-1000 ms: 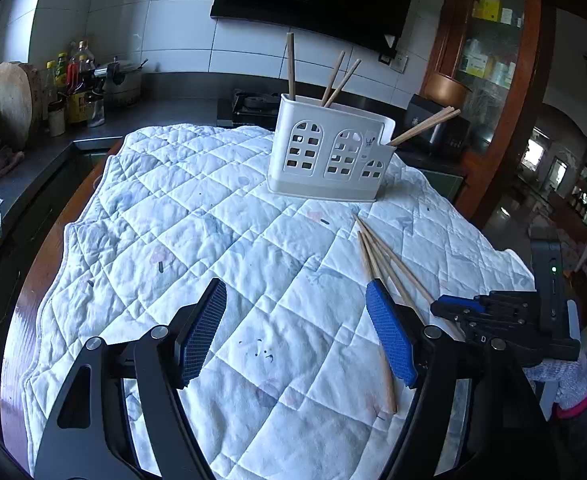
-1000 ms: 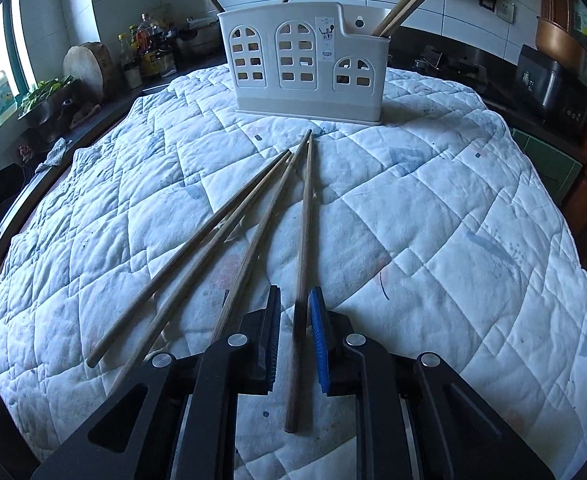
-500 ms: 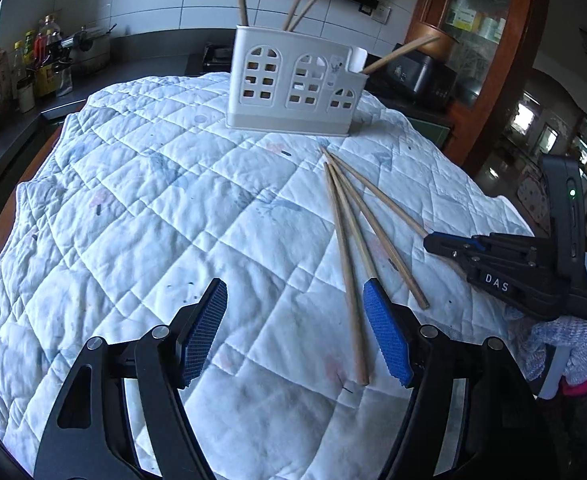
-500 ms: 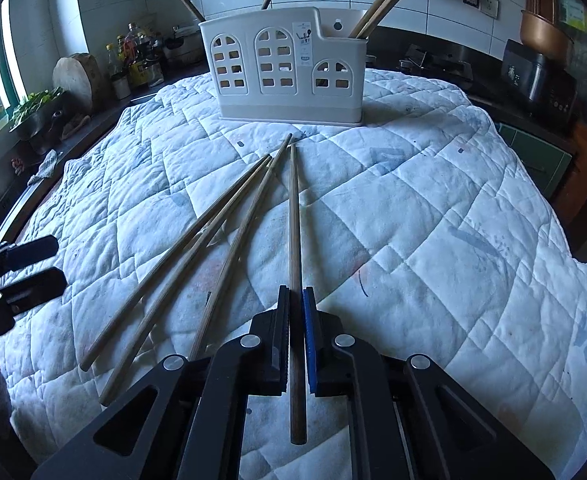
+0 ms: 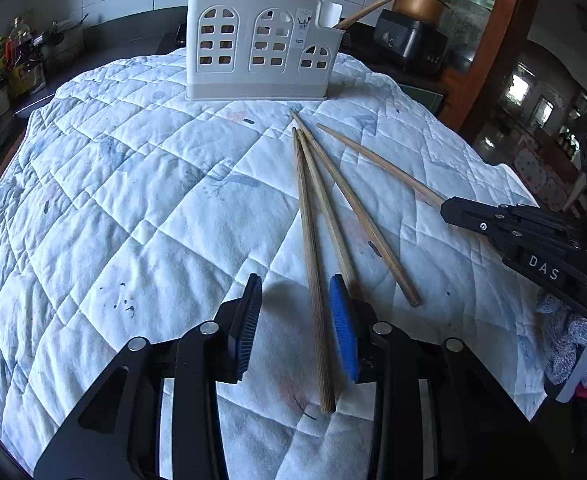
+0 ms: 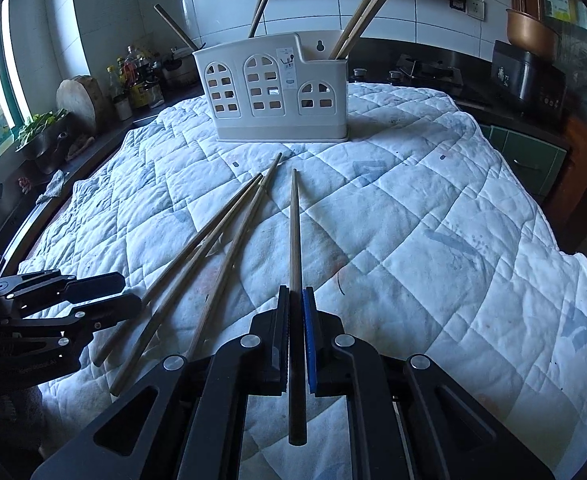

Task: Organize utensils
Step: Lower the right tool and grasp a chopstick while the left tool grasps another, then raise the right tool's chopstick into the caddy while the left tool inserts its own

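Left tool point(image 5: 295, 320) closing, jaws astride one chopstick point(image 5: 311, 264) lying on the quilt point(image 5: 133, 200); pads not yet pressing it. Two more sticks point(image 5: 353, 208) just right of it. Right tool point(image 6: 296, 332) pressed tight on a single stick point(image 6: 294, 240), tip pointing ahead at the holder point(image 6: 277, 92). Holder stands upright at the quilt's far end, several sticks already inside.

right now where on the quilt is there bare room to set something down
Free: the quilt left of the loose chopsticks, up to the white holder, and the quilt's right side in the right wrist view. Crowded: the middle, with the chopsticks and both grippers.
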The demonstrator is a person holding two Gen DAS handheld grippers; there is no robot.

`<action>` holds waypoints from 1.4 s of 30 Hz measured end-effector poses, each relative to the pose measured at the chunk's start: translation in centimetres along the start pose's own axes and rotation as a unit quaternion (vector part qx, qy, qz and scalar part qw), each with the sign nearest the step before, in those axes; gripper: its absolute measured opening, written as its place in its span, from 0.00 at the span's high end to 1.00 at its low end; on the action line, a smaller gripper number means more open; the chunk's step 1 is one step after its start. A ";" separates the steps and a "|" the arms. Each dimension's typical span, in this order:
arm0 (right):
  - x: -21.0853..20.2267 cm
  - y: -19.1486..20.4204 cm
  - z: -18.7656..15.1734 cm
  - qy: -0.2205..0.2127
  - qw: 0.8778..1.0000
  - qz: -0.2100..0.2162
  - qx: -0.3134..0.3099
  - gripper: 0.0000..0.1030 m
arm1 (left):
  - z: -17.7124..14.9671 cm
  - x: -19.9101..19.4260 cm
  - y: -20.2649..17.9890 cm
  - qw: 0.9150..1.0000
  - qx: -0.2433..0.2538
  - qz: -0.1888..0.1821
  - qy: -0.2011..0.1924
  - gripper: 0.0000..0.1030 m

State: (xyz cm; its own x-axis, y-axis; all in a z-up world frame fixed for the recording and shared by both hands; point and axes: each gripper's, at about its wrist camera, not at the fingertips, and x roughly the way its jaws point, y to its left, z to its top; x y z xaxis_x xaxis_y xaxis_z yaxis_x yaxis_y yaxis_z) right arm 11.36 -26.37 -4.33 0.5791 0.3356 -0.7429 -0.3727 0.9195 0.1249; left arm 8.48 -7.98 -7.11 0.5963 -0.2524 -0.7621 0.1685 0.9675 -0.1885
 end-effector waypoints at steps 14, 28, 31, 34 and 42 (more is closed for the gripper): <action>-0.5 0.0 0.1 -0.007 1.000 0.001 0.003 0.93 | 0.6 1.3 -0.8 0.999 0.025 0.021 0.008 0.91; -3.5 0.7 2.8 -0.045 0.999 0.000 -0.008 0.93 | 2.7 -3.3 1.6 0.998 -0.012 -0.014 -0.058 0.95; -4.1 0.9 4.1 -0.052 0.999 0.003 -0.010 0.93 | 3.7 -4.3 2.2 0.997 -0.018 -0.022 -0.072 0.95; -4.9 1.3 5.6 -0.061 0.998 0.005 -0.018 0.93 | 4.8 -4.9 2.8 0.996 -0.022 -0.030 -0.080 0.95; -6.4 1.5 9.8 -0.076 0.997 0.006 -0.034 0.93 | 7.5 -6.2 3.6 0.994 -0.012 -0.038 -0.097 0.95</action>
State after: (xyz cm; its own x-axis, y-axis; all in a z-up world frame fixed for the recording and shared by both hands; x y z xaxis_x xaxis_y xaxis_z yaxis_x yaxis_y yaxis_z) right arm 14.23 -25.14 7.07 0.6752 0.3780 -0.6334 -0.4254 0.9011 0.0842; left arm 11.27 -3.04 1.57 0.7237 -0.3206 -0.6112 0.2019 0.9452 -0.2567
